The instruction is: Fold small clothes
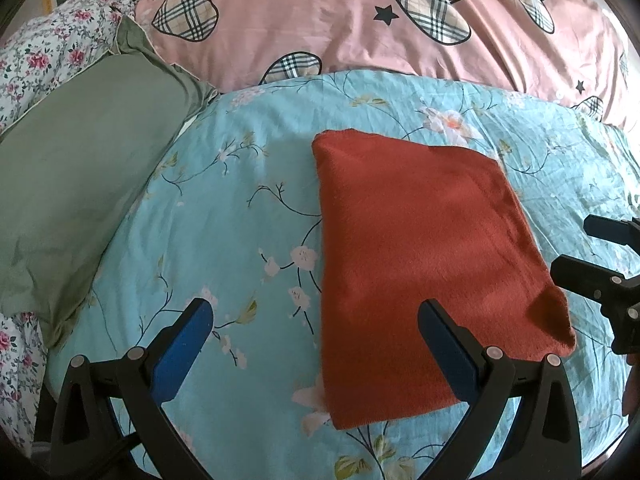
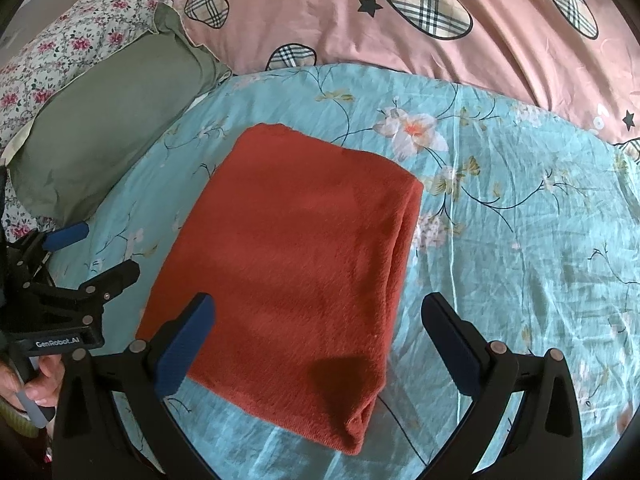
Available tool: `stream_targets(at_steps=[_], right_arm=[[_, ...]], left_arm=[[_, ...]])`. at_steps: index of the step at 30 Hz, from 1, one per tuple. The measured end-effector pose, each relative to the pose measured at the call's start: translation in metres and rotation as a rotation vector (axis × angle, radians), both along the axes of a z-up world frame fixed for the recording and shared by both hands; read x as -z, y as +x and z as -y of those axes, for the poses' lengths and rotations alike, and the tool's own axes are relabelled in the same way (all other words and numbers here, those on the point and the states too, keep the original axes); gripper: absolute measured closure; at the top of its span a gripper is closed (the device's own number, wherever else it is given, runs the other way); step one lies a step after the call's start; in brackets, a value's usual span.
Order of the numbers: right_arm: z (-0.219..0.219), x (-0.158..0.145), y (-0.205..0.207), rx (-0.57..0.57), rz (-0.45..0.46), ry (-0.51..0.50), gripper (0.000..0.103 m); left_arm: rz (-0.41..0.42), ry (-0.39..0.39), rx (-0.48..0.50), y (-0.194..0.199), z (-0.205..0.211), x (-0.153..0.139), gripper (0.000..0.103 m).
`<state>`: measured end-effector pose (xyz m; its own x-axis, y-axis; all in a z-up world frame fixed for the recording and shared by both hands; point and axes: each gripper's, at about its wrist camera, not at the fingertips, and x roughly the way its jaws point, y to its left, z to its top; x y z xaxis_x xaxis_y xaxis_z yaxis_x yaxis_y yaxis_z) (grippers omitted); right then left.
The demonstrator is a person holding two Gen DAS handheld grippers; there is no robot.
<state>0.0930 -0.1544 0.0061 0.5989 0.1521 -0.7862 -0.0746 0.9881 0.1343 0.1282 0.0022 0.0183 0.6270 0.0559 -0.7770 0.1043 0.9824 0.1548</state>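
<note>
A rust-red fuzzy cloth [image 1: 424, 264] lies folded into a flat rectangle on the light blue floral bedsheet [image 1: 224, 208]; in the right wrist view the cloth [image 2: 296, 264] shows stacked layers along its right edge. My left gripper [image 1: 316, 312] is open and empty, its jaws straddling the cloth's near left edge from above. My right gripper [image 2: 320, 312] is open and empty, held over the cloth's near end. Each gripper shows in the other's view: the right one [image 1: 588, 248] beside the cloth's right corner, the left one [image 2: 100, 252] beside its left edge.
A green pillow [image 1: 76, 184] lies at the left on the sheet. A pink quilt [image 1: 360, 28] with plaid hearts runs along the far side. White bedding with red flowers [image 1: 44, 56] is at the far left. The sheet [image 2: 520, 240] stretches to the right of the cloth.
</note>
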Motion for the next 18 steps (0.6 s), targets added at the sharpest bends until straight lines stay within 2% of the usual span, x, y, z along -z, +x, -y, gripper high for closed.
stream_targets(at_steps=[10, 18], right_arm=[[0.006, 0.008, 0.004, 0.02, -0.017, 0.019, 0.0], [0.01, 0.006, -0.001, 0.032, -0.014, 0.024, 0.0]], left_arm=[[-0.006, 0.012, -0.011, 0.014, 0.0, 0.004, 0.0], [0.013, 0.008, -0.016, 0.009, 0.0, 0.0, 0.0]])
